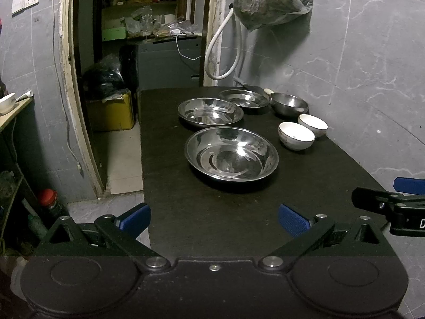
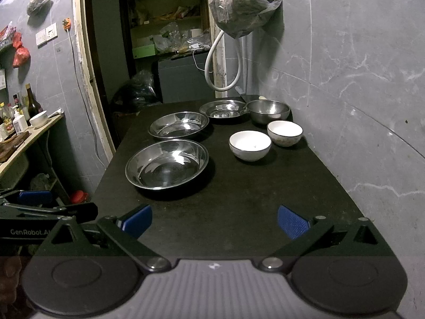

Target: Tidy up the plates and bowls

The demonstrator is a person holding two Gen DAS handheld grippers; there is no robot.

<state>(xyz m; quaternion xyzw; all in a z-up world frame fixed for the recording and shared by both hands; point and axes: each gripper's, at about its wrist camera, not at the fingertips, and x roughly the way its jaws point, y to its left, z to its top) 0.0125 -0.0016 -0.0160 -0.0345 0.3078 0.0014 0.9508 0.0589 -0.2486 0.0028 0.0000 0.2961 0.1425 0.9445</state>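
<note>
So over on the far left there's a wooden side shelf (image 2: pixel 32 133) with sauce bottles (image 2: pixel 29 106) and a small white bowl (image 2: pixel 39 119) sitting on it, and a red-capped jar (image 1: pixel 47 199) down on the lower shelf. Next comes the doorway (image 2: pixel 170 40) into a cluttered pantry, with a black bag (image 1: pixel 103 79) slumped over a yellow bin (image 1: pixel 114 114) on the floor. Then the black table (image 2: pixel 239 199), where all the dishes are. Left gripper (image 1: pixel 213 219) hangs over the near edge with its blue pads spread wide, nothing between them. Ahead of it, down the left half of the table, three shallow steel plates sit in a row going away from me: the nearest steel plate (image 2: pixel 166 163), the middle steel plate (image 2: pixel 178 124) just behind it, and the far steel plate (image 2: pixel 222 108) near the back, its rim right up against a deep steel bowl (image 2: pixel 268 110), though I can't tell if they actually touch. Right of the plates, two white ceramic bowls with dark rims stand upright just beside each other: the near white bowl (image 2: pixel 250 145) and the far white bowl (image 2: pixel 284 133), both empty apart from a tiny speck in the near one. Right gripper (image 2: pixel 214 219) is also held over the near edge, jaws wide apart and empty, well short of any dish. Up on the grey tiled wall (image 2: pixel 345 79) a plastic bag (image 2: pixel 244 2) of dark stuff hangs above a looped white hose (image 2: pixel 212 63).
</note>
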